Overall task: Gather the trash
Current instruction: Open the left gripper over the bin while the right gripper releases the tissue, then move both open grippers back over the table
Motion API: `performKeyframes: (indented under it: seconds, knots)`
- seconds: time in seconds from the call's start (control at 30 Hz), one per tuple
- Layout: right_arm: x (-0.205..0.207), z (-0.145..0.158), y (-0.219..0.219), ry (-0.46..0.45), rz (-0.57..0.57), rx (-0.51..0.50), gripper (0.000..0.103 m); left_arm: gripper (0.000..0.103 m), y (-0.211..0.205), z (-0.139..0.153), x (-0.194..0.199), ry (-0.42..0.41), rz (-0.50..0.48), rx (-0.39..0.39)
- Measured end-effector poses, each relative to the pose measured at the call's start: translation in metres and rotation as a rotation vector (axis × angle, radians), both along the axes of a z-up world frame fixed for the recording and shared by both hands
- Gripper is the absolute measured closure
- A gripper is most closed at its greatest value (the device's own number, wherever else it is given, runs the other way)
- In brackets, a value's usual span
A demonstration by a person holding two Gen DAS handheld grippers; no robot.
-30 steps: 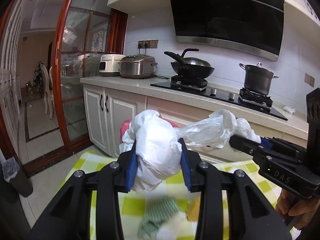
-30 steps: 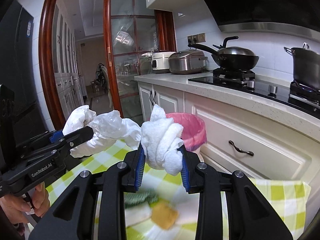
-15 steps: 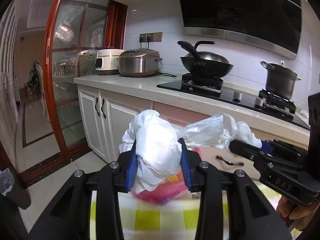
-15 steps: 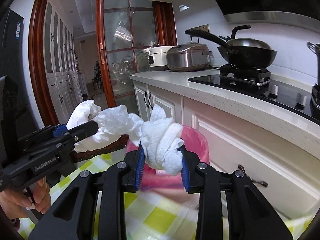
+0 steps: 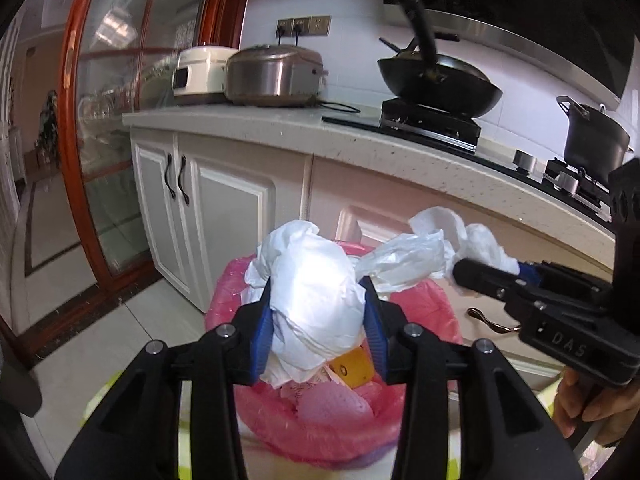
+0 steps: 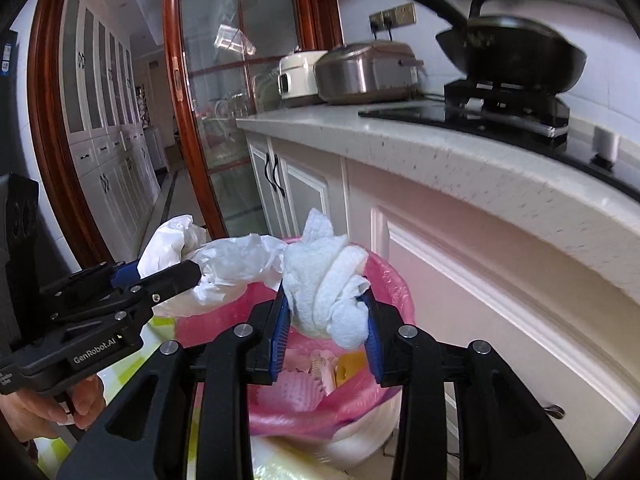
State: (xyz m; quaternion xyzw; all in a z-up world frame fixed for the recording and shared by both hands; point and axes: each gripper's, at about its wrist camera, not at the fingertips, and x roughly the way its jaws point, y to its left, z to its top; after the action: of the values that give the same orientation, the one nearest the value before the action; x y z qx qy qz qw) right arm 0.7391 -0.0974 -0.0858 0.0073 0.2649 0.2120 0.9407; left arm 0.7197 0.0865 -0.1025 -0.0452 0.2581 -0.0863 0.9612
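Lighting: bright, even indoor light on both views. Glare: the crumpled white plastic bag [image 5: 316, 292] is blown out to near-pure white; highlights streak the red-framed glass sliding door [image 5: 120, 128]. Distortion: heavy fisheye curve along the speckled pale stone countertop [image 6: 460, 160]; dark vignette in corners. Blur: black wok [image 6: 516, 56] smeared; nearest foreground soft.

Left gripper [image 5: 317, 322], right gripper [image 6: 325, 322]: black angular frames, blue ribbed jaws, silver screws; white "GenRobot.AI", "DAS" lettering.

tiled floor [image 5: 72, 360]; pink-lined bin [image 5: 420, 312] on it
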Motion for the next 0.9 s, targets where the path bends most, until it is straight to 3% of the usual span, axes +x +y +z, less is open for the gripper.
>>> performKeyframes:
  seconds: [0.07,0.13,0.2,0.5,0.57,0.63,0.7,0.8,0.9]
  knots:
    - [0.006,-0.007,0.001,0.011,0.005,0.008,0.067,0.059,0.001,-0.007,0.010,0.012,-0.007,0.004]
    - [0.015,-0.015,0.001,0.029,0.012,0.021,0.063,0.046,0.002,-0.012,0.014,0.014,-0.008,0.014]
    - [0.017,-0.019,0.001,0.031,0.010,0.017,0.046,0.039,0.004,-0.016,0.013,0.005,0.008,0.017]
    - [0.010,-0.023,-0.006,0.042,0.013,0.012,0.046,0.038,0.025,-0.012,-0.011,-0.008,0.045,0.007]
    - [0.002,-0.018,-0.006,0.041,0.020,0.012,0.046,0.033,0.029,-0.007,-0.026,-0.012,0.047,0.005]
    - [-0.016,-0.007,-0.006,0.029,0.030,0.015,0.046,0.024,0.031,0.000,-0.043,-0.023,0.061,0.004]
    - [-0.035,0.006,-0.006,0.015,0.032,0.014,0.044,0.020,0.029,0.010,-0.064,-0.030,0.064,0.003]
    - [-0.078,0.031,-0.008,-0.028,0.039,0.012,0.033,0.012,0.024,0.026,-0.098,-0.044,0.058,0.014]
    - [-0.127,0.050,-0.011,-0.071,0.042,0.011,0.033,0.007,0.017,0.044,-0.144,-0.079,0.062,0.030]
